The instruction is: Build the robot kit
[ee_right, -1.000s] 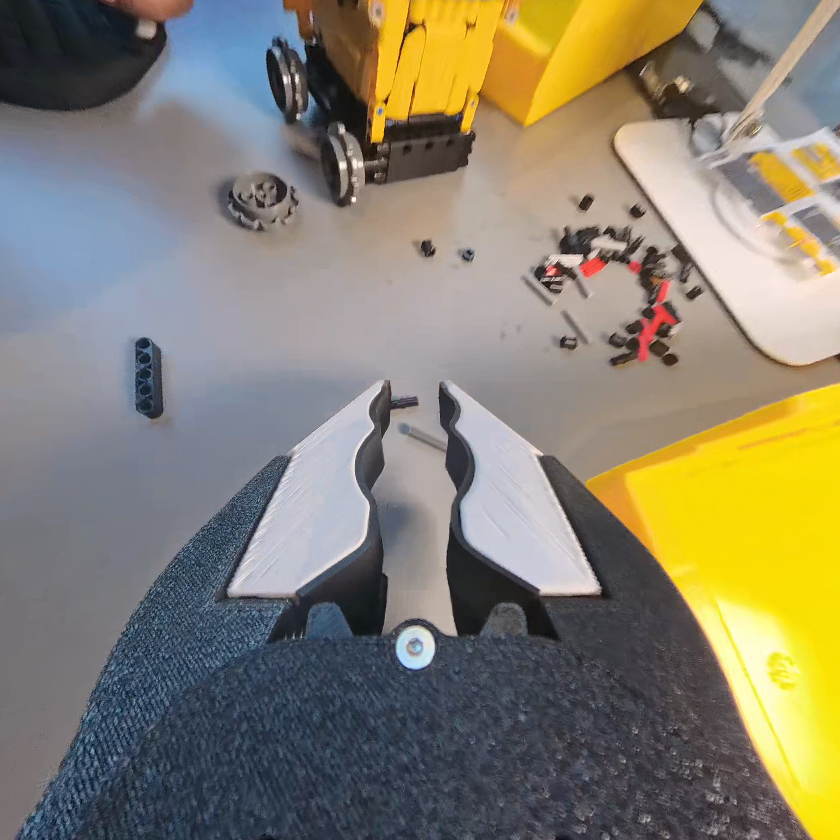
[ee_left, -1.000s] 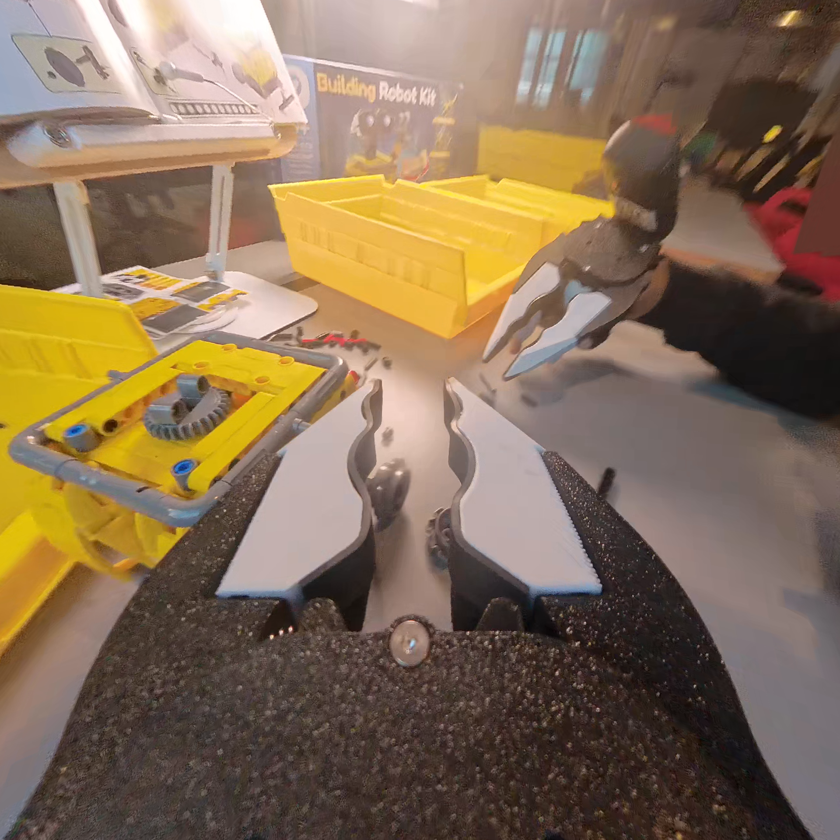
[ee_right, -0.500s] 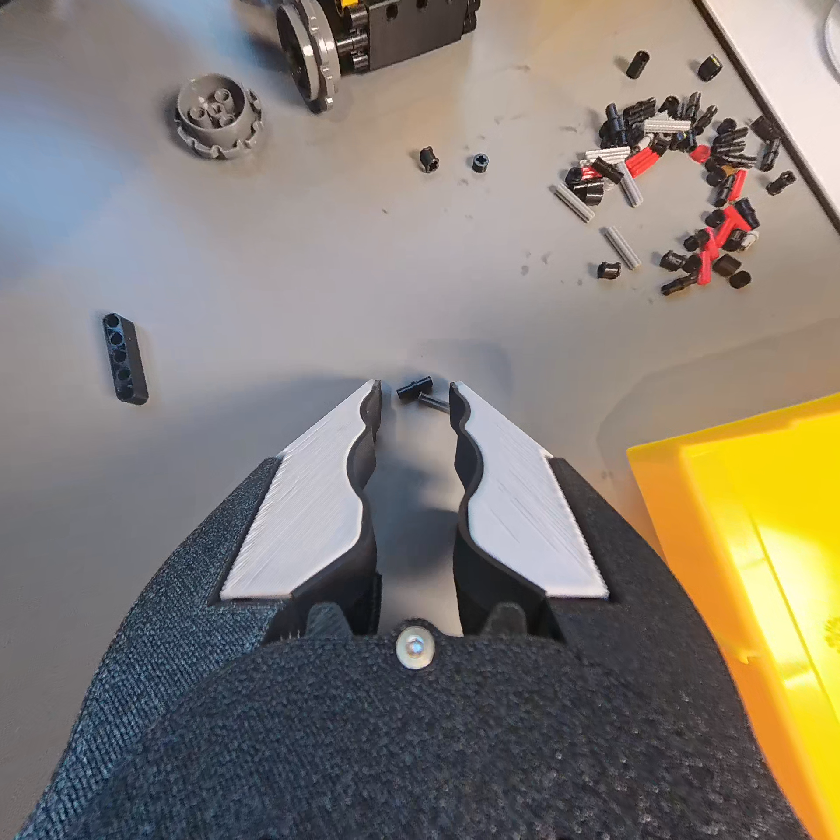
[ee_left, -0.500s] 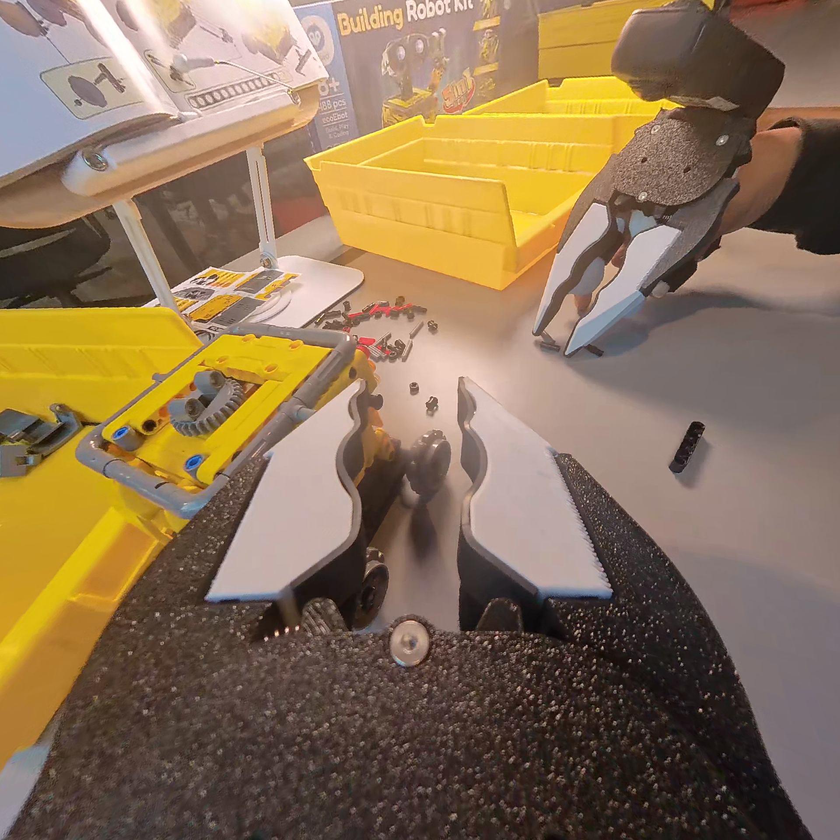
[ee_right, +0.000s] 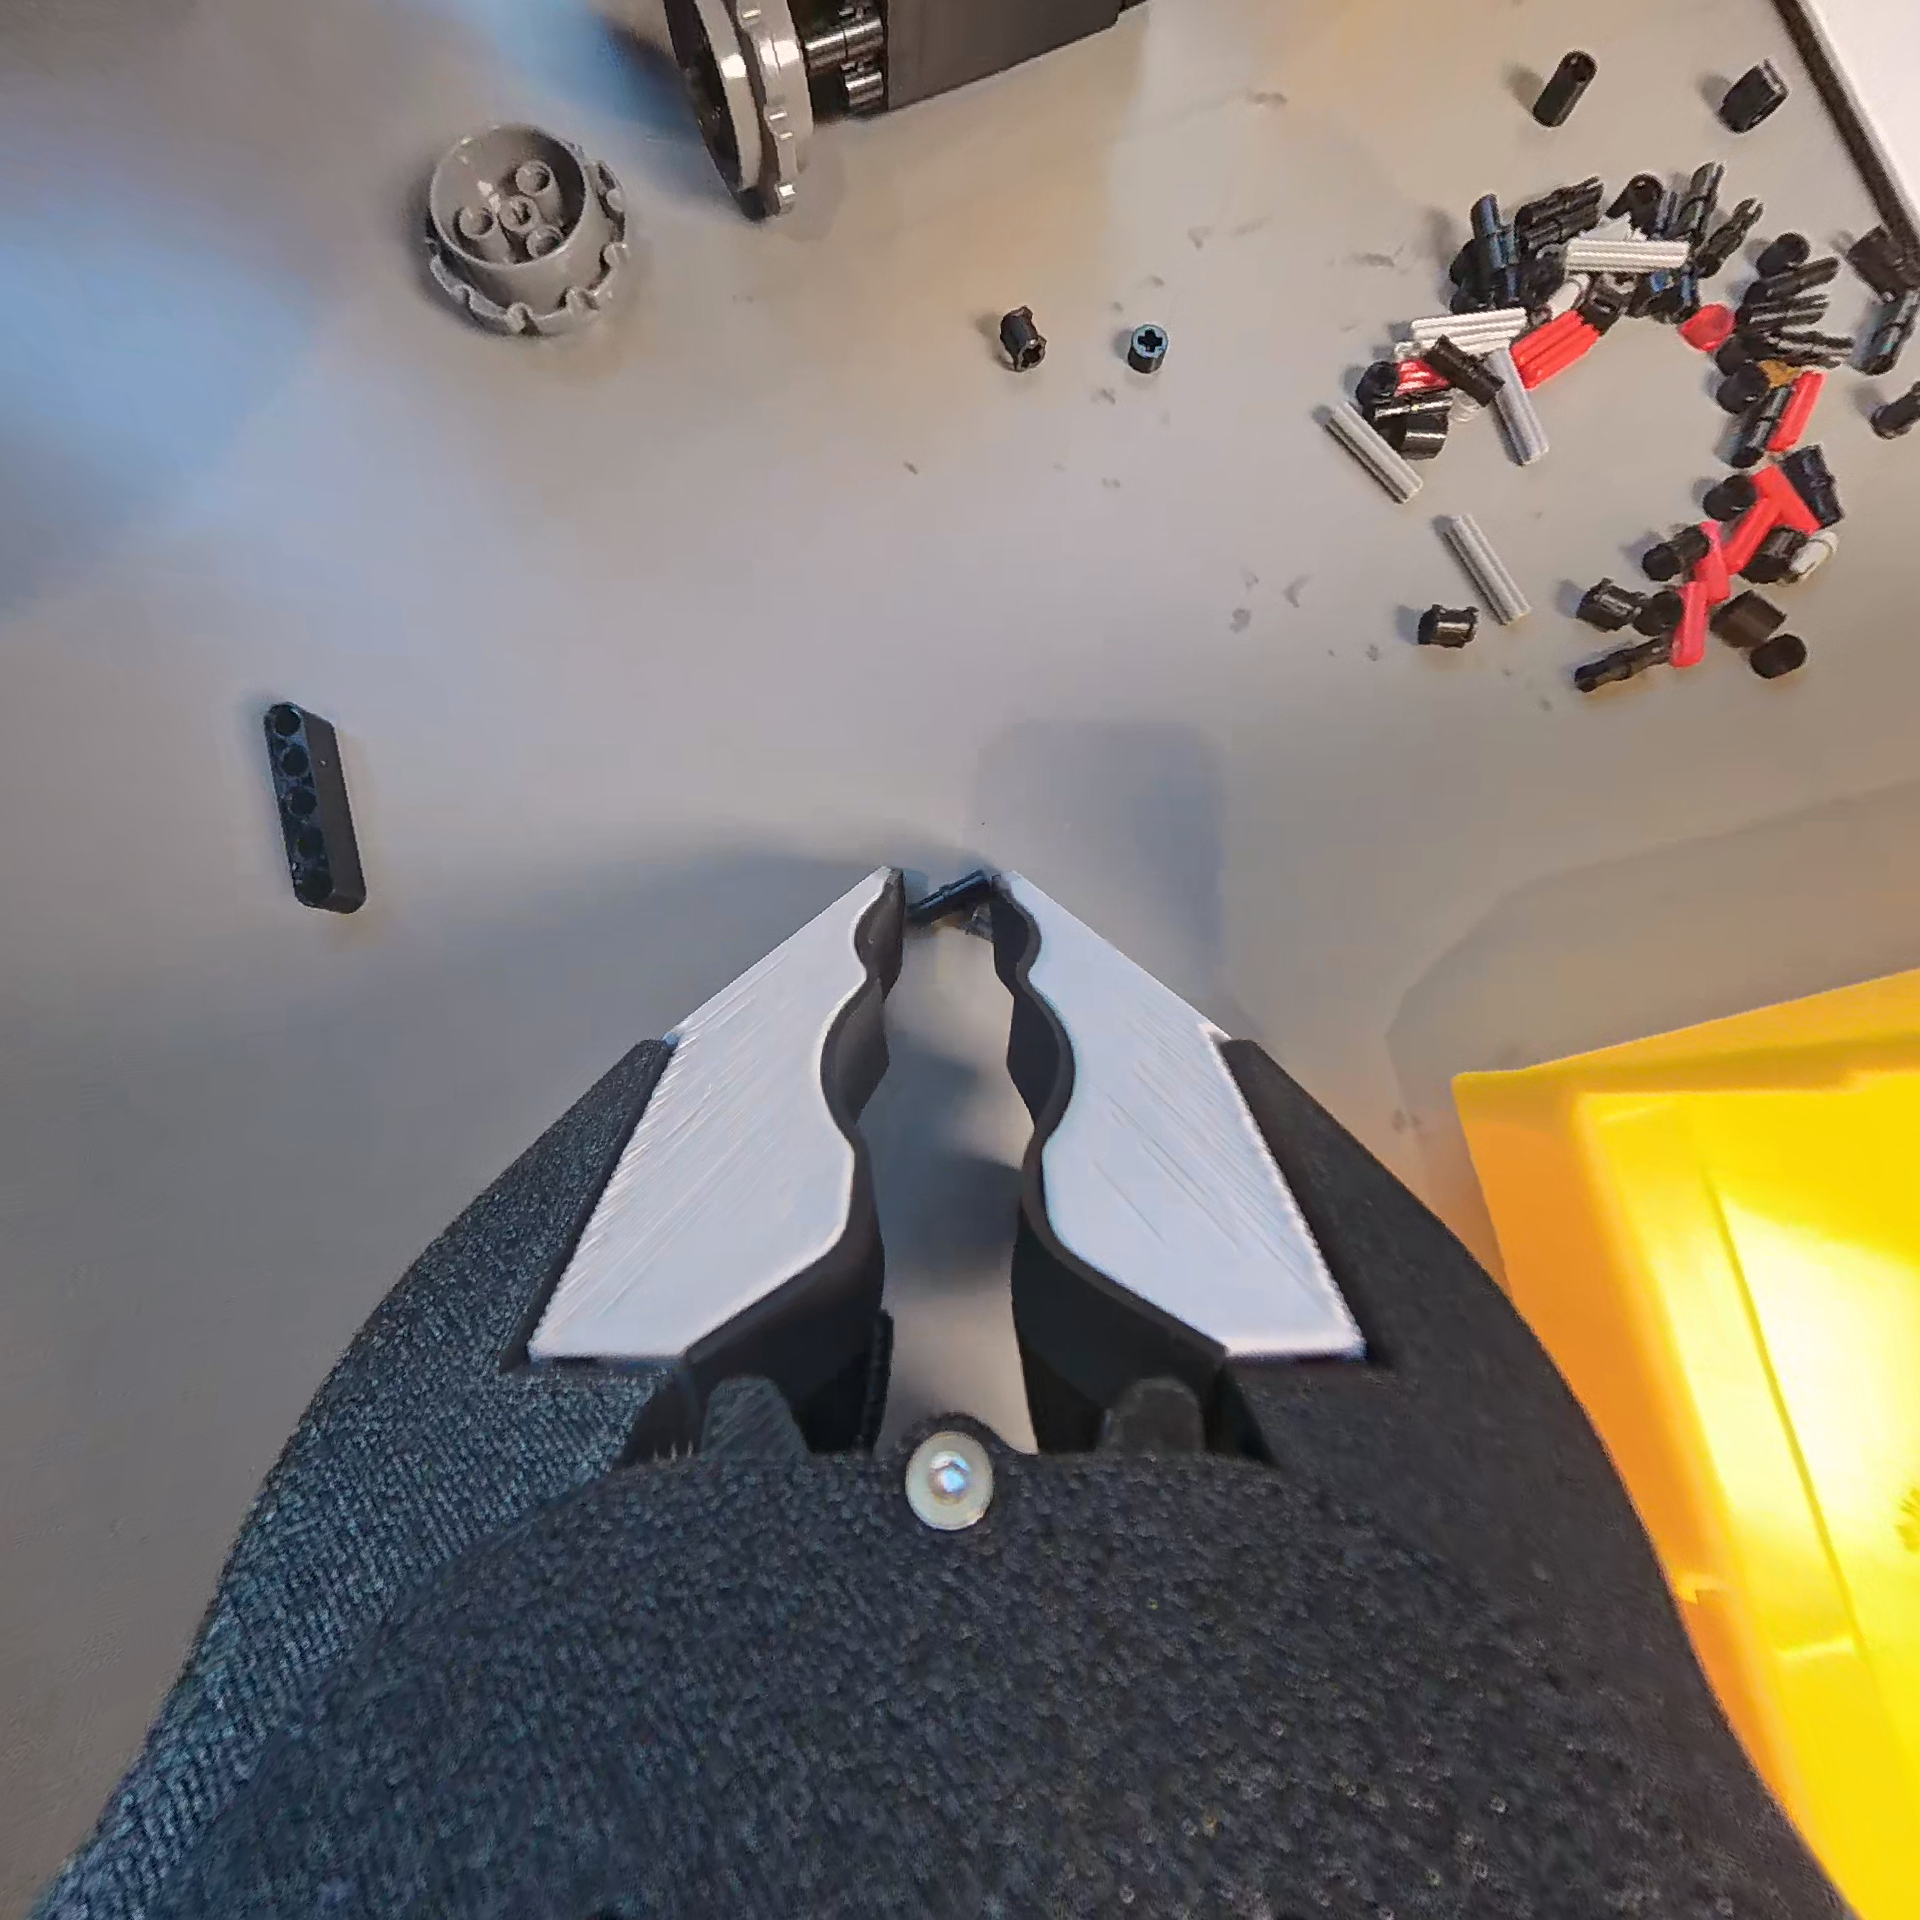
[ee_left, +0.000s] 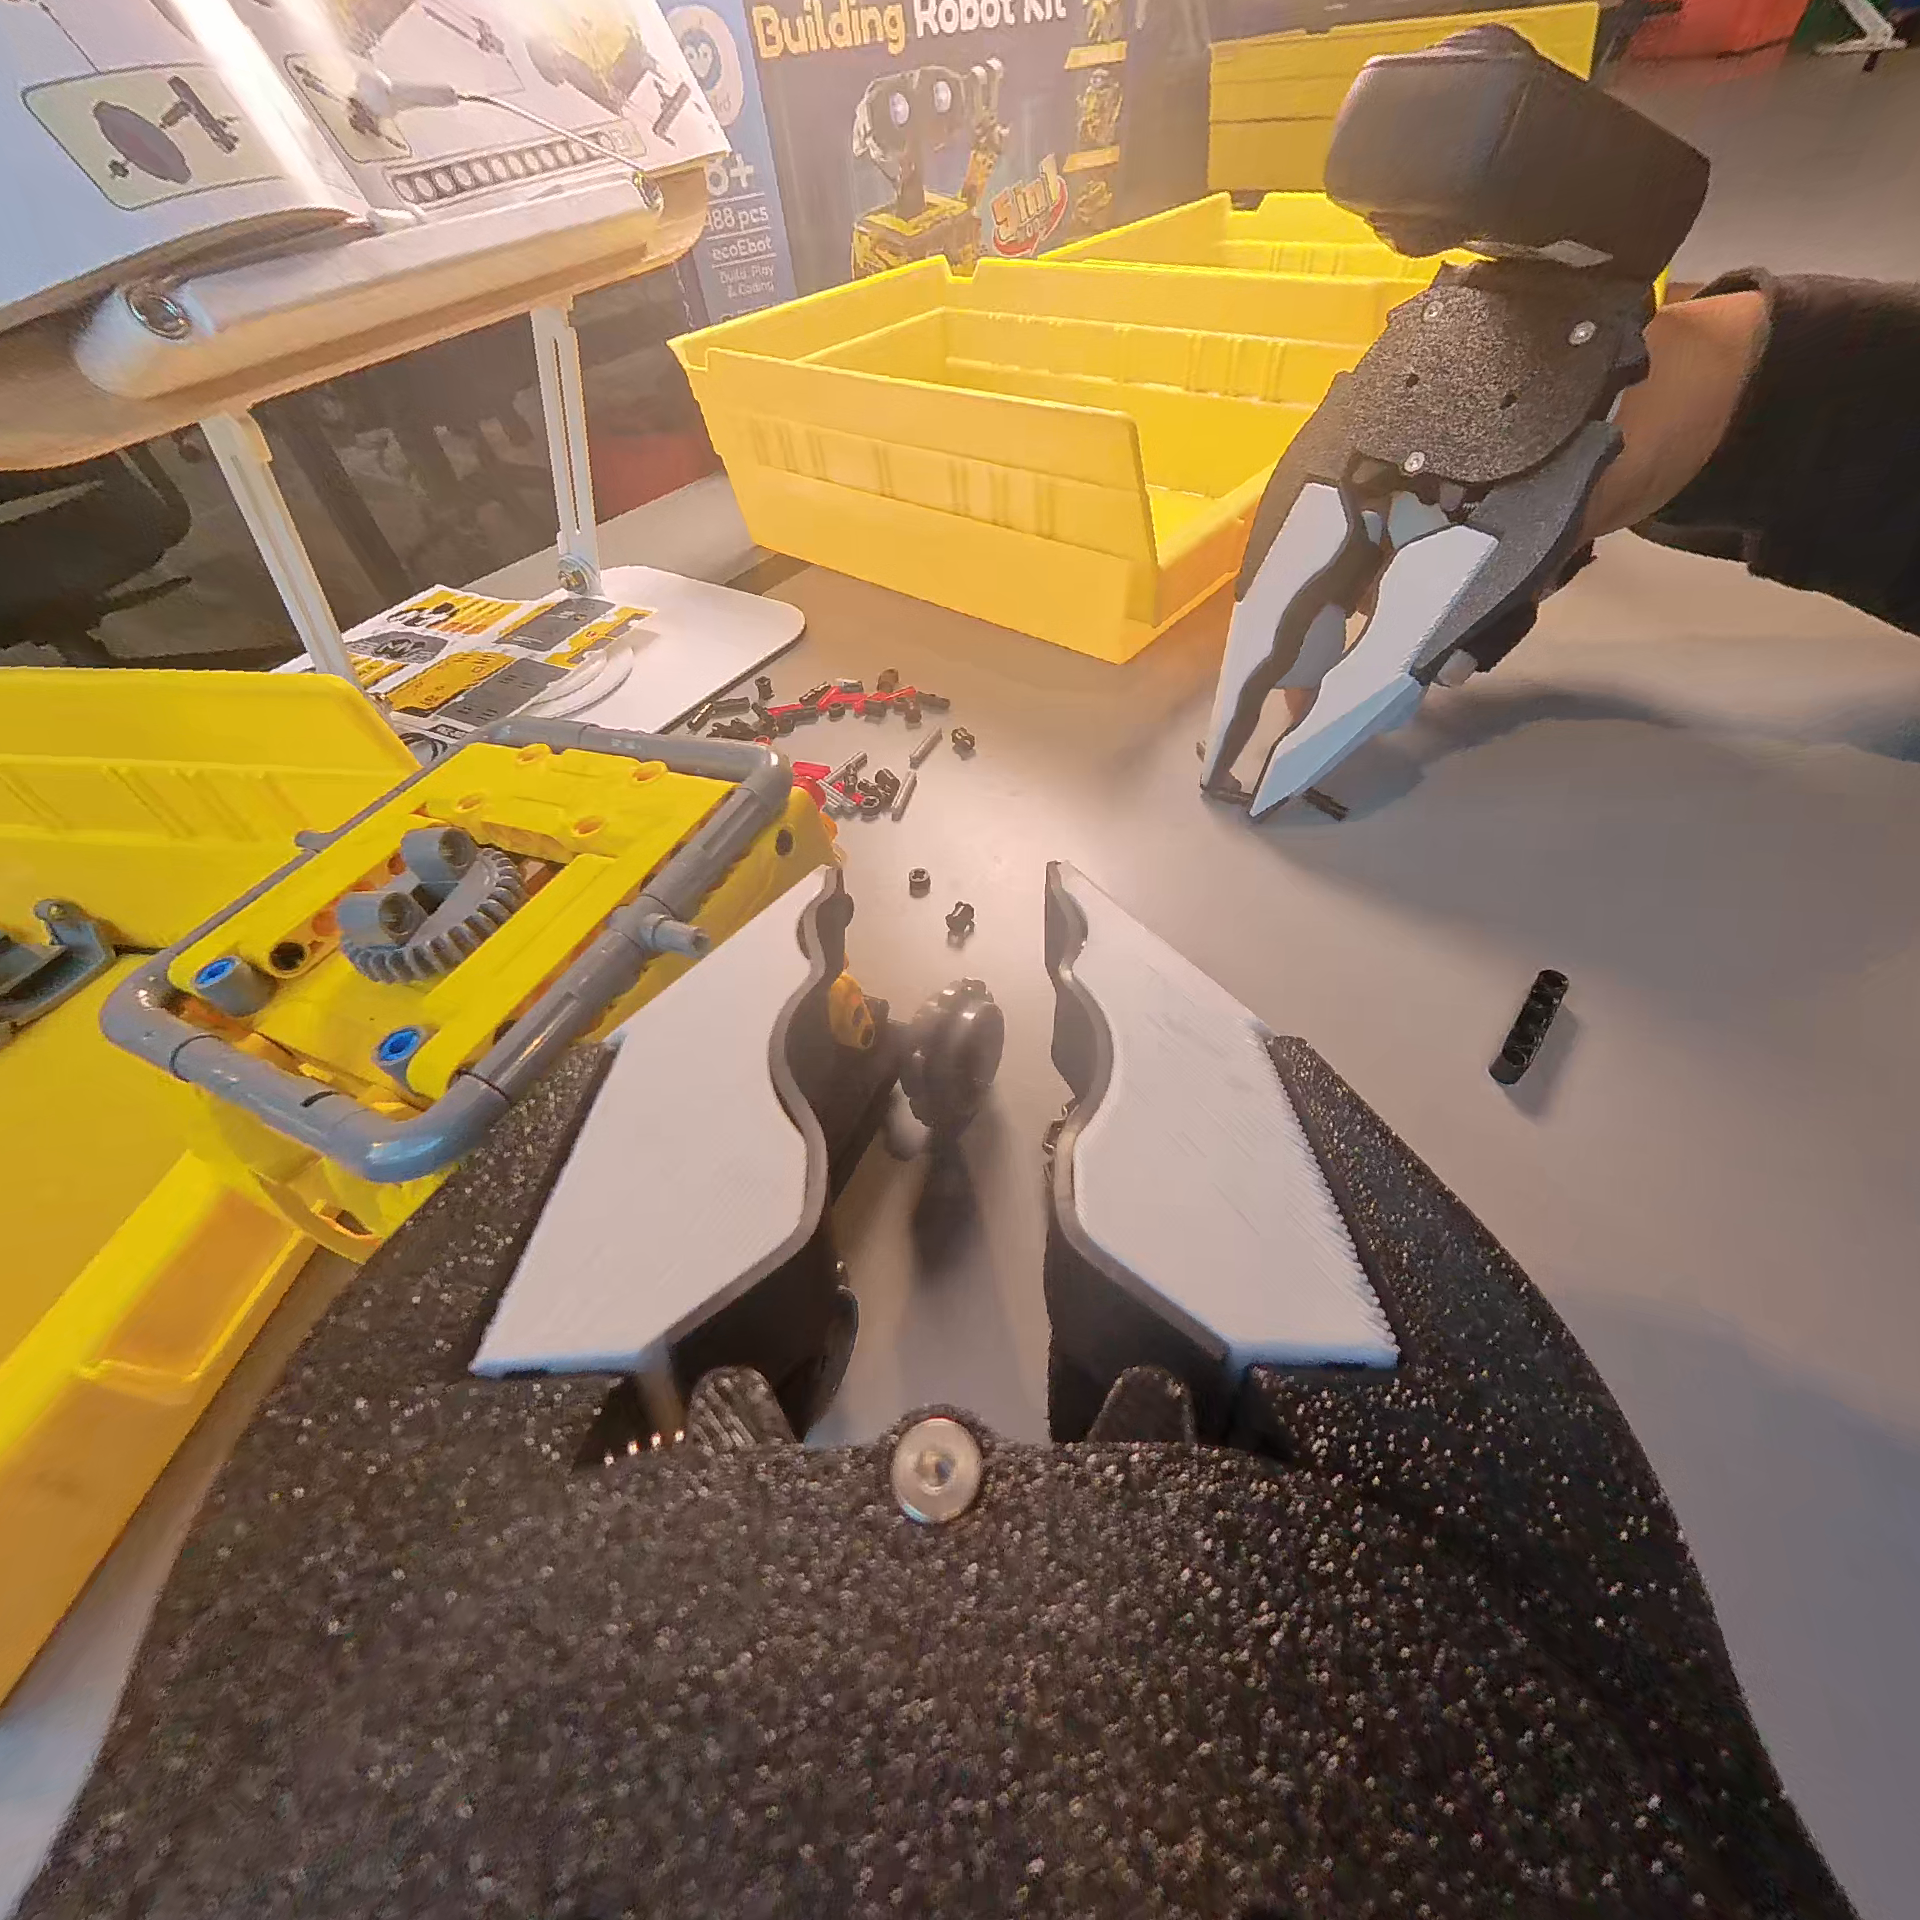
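Left of the left gripper [ee_left: 940, 894] jaws, a yellow beam model [ee_left: 457, 914] with grey frame leans on a yellow bin; jaws gape wide and empty, a toothed black wheel [ee_left: 951, 1049] between them. Right gripper [ee_right: 945, 896] jaws are nearly closed, tips pinching a small black pin [ee_right: 948, 896] on the matte grey worktop [ee_right: 727, 623]; a ridged peg scatter [ee_right: 1662, 416] lies beyond, to the right.

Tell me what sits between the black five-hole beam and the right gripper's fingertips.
Nothing: in the right wrist view, bare grey table separates the black five-hole beam from the right gripper, whose tips are pinching a small black pin.
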